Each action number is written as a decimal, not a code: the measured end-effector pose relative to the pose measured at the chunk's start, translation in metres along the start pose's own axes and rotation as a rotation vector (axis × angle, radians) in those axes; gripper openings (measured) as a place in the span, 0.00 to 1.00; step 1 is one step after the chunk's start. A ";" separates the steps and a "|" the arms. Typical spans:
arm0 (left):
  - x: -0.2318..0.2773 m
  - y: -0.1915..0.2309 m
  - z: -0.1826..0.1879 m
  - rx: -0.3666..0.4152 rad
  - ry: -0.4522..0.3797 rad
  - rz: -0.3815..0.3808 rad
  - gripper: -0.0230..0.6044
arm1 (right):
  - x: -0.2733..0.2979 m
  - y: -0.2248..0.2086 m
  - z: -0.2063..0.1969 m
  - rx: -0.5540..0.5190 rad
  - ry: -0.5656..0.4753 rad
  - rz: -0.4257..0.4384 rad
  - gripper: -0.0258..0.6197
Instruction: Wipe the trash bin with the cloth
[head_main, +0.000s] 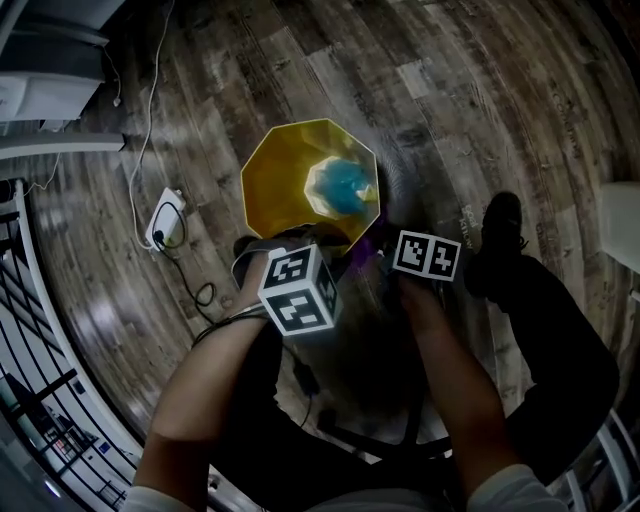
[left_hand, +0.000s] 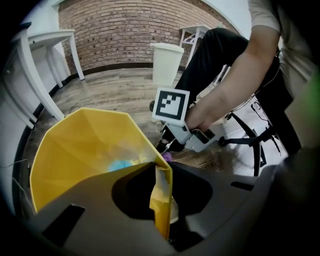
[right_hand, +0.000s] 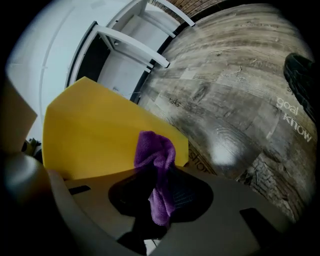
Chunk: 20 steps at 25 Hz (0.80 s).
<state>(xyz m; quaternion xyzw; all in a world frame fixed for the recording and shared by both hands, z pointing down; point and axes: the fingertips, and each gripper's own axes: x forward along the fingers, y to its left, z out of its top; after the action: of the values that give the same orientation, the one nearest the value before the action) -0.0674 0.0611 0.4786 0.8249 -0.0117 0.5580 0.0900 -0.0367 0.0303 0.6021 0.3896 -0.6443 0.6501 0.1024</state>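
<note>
The yellow trash bin (head_main: 290, 175) stands on the wood floor with something blue (head_main: 345, 188) at its bottom. My left gripper (head_main: 298, 290) is at the bin's near rim. In the left gripper view its jaws are shut on that yellow rim (left_hand: 162, 200), which passes between them. My right gripper (head_main: 428, 254) is beside the bin's near right side. It is shut on a purple cloth (right_hand: 157, 175), whose bunched top lies against the bin's outer wall (right_hand: 100, 135). The left gripper view shows the right gripper (left_hand: 175, 142) low at the bin's edge, with a bit of the cloth (left_hand: 167, 156) showing under it.
A white power strip with cables (head_main: 165, 222) lies on the floor left of the bin. A person's dark shoe (head_main: 503, 225) and legs are to the right. A white bin (left_hand: 166, 62), white table legs (left_hand: 50, 70) and a chair base (left_hand: 250, 140) stand around.
</note>
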 end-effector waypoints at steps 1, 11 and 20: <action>0.000 0.002 0.002 -0.009 -0.002 0.005 0.11 | 0.006 -0.007 0.002 -0.005 0.000 -0.014 0.18; 0.004 0.012 0.020 -0.139 -0.046 0.023 0.12 | 0.056 -0.066 0.015 -0.098 0.033 -0.179 0.18; 0.011 0.008 0.025 -0.148 -0.063 0.008 0.13 | 0.072 -0.085 0.017 -0.128 0.076 -0.249 0.18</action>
<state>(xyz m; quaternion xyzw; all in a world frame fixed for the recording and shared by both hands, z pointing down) -0.0413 0.0501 0.4809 0.8330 -0.0592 0.5298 0.1483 -0.0249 0.0006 0.7104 0.4343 -0.6268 0.6041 0.2316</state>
